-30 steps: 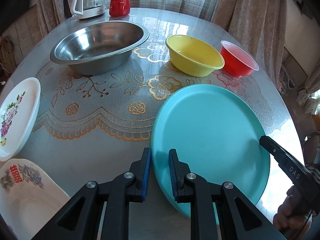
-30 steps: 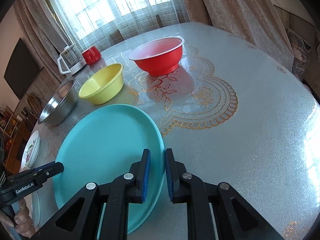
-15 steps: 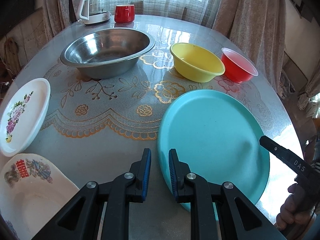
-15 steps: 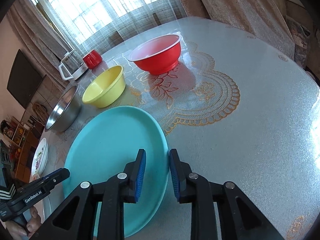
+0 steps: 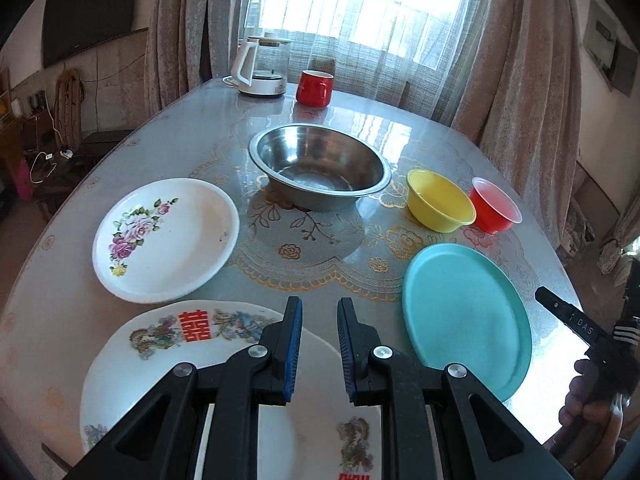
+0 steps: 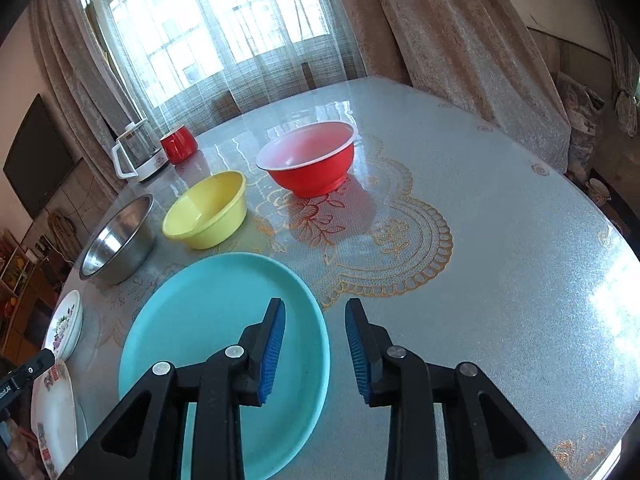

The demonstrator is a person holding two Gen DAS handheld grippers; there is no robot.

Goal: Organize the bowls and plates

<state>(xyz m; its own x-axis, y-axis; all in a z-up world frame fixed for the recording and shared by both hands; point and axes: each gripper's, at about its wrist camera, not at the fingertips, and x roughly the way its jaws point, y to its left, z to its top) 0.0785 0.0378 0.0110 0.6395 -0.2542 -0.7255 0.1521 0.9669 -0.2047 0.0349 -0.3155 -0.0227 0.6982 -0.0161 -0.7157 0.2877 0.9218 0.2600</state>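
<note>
A teal plate (image 5: 466, 316) lies flat on the table at the right; it also shows in the right wrist view (image 6: 216, 332). My left gripper (image 5: 318, 316) is open and empty, raised above a white plate with red characters (image 5: 200, 356). A white floral plate (image 5: 164, 240) lies left of it. My right gripper (image 6: 314, 320) is open and empty above the teal plate's right rim. A steel bowl (image 5: 320, 168), a yellow bowl (image 5: 438, 200) and a red bowl (image 5: 494, 210) stand in a row behind; they also show in the right wrist view as the steel bowl (image 6: 118, 240), yellow bowl (image 6: 208, 210) and red bowl (image 6: 310, 164).
A glass kettle (image 5: 262, 66) and a red mug (image 5: 314, 88) stand at the table's far edge by the curtained window. The table's right half (image 6: 480, 260) carries only the lace-patterned cover. The table edge runs close below both grippers.
Both grippers have let go of the teal plate's rim, opened wider and pulled back and up. The left view has swung left over the white plates.
</note>
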